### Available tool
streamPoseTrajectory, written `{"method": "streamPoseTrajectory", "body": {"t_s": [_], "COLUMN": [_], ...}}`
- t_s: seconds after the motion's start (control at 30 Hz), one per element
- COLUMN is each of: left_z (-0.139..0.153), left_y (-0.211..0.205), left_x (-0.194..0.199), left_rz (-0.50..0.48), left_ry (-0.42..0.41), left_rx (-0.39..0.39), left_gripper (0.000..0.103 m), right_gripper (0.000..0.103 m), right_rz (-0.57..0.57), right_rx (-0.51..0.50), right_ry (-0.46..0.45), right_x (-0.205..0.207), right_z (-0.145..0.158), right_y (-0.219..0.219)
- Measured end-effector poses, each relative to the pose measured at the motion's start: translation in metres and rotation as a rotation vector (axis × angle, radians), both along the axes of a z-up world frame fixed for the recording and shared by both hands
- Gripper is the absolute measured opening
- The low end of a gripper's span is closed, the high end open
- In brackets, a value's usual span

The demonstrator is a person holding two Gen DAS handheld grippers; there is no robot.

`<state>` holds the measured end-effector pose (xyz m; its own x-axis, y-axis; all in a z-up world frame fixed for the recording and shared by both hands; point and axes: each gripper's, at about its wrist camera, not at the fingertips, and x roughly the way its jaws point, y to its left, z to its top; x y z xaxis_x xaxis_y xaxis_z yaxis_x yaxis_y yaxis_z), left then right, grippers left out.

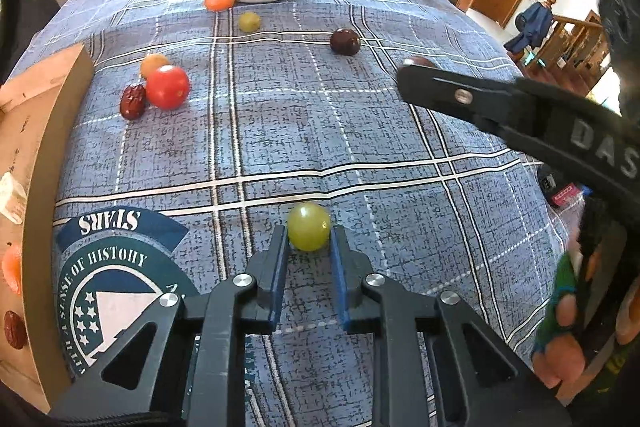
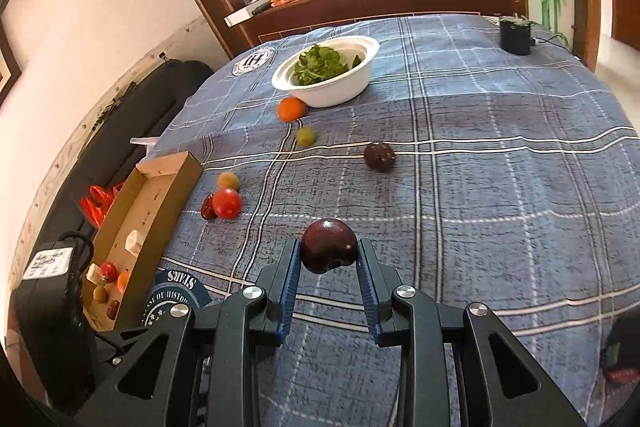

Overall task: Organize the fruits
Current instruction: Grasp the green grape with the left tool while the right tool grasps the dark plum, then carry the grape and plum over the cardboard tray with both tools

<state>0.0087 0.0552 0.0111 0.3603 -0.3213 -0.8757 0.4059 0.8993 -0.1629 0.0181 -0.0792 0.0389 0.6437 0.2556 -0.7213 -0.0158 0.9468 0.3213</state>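
The cardboard box [image 1: 36,131] is cut off by the left edge.

Tablecloth [image 2: 500,187]: blue-grey, crossed by white and dark plaid lines, with navy-and-white round emblems printed on it. Bowl [image 2: 340,91]: white, green leaves inside. Grape [image 1: 309,227]: yellow-green. Plum [image 2: 329,246]: dark red-purple. Tomato [image 1: 167,87]: red. Box [image 2: 160,195]: brown cardboard. Gripper pads [image 2: 289,291]: blue on black.
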Motion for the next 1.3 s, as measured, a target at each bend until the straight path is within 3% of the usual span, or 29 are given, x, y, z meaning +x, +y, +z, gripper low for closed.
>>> {"method": "streamPoseTrajectory", "body": {"t_s": [0.23,0.57,1.3], "left_z": [0.018,0.035,0.051], "left_y": [0.034,0.076,0.133], "left_x": [-0.003,-0.007,-0.008], "left_rz": [0.067,0.179,0.298], "left_ry": [-0.030,-0.079,-0.133], "left_rx": [-0.033,-0.012,0.026], "left_gripper": [0.017,0.017,0.018], "right_gripper": [0.029,0.029,0.029], "right_rz": [0.002,0.073,0.212], "right_rx": [0.000,0.000,-0.023], "right_ry": [-0.020,-0.038,-0.044], "right_x": [-0.016,-0.022,-0.015], "right_z": [0.010,0.018,0.026], "right_y": [0.001,0.035,0.103]}}
